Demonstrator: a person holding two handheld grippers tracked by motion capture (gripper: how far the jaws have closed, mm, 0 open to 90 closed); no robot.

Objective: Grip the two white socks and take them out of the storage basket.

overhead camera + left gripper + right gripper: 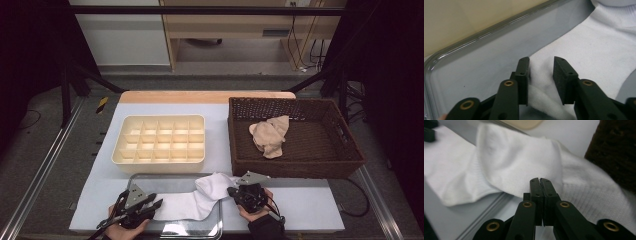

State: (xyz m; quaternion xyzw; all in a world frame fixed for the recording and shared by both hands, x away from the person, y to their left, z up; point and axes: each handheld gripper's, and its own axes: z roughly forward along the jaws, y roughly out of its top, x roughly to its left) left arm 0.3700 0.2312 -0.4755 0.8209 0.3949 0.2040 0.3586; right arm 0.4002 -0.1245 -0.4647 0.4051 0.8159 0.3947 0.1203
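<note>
I pin the white sock (192, 200) flat across the metal tray (172, 231), my right gripper (540, 181) pinched tight at its cuff end and my left gripper (541, 65) half-open astride its toe, ready to fold it.

No legible text, label, brand, number or sign is to be found on any surface in the three views.
</note>
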